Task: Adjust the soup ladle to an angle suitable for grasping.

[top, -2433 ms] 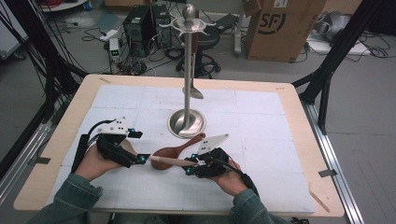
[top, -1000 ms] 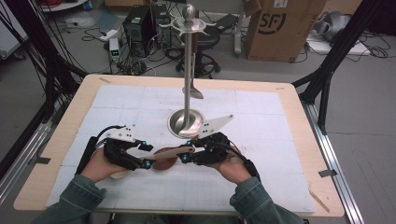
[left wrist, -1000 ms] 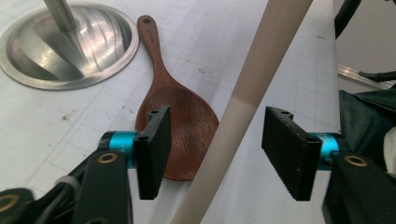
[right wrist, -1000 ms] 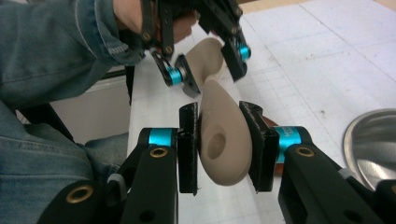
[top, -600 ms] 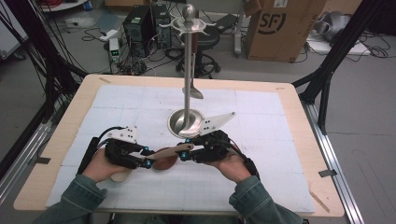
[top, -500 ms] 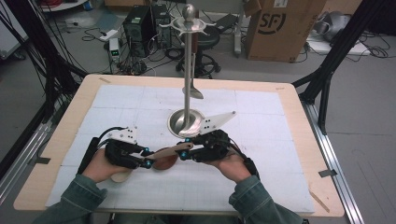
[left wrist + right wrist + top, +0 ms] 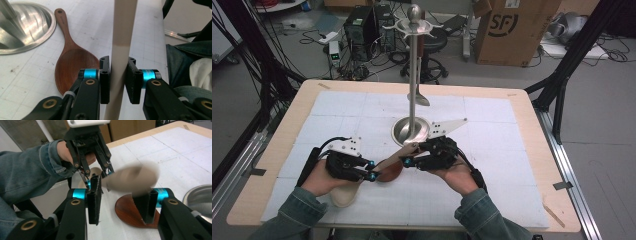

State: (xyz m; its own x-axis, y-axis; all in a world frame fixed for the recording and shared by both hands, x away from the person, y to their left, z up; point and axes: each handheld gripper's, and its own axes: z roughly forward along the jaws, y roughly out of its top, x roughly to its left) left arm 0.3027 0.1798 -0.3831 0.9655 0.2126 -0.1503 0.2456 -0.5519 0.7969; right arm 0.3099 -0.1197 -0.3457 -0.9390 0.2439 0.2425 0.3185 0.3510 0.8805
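Clamping pale spatula point(image 7: 120, 50), left gripper point(image 7: 117, 80) closing; right gripper point(image 7: 122, 200) opening, released around it.

A wooden tabletop point(image 7: 532, 107) under a white gridded mat point(image 7: 492, 150) stands on grey floor point(image 7: 602, 125); behind it, a cardboard box point(image 7: 514, 30), computer tower point(image 7: 362, 25) and tangled cables point(image 7: 242, 55).

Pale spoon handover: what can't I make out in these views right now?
- Pale spoon: ends cut off by the left gripper view's edges; blurred in the right gripper view.
- Right gripper: whether its jaws touch the pale spoon, blur hides.
- Dark wooden spoon: bowl partly behind left gripper.
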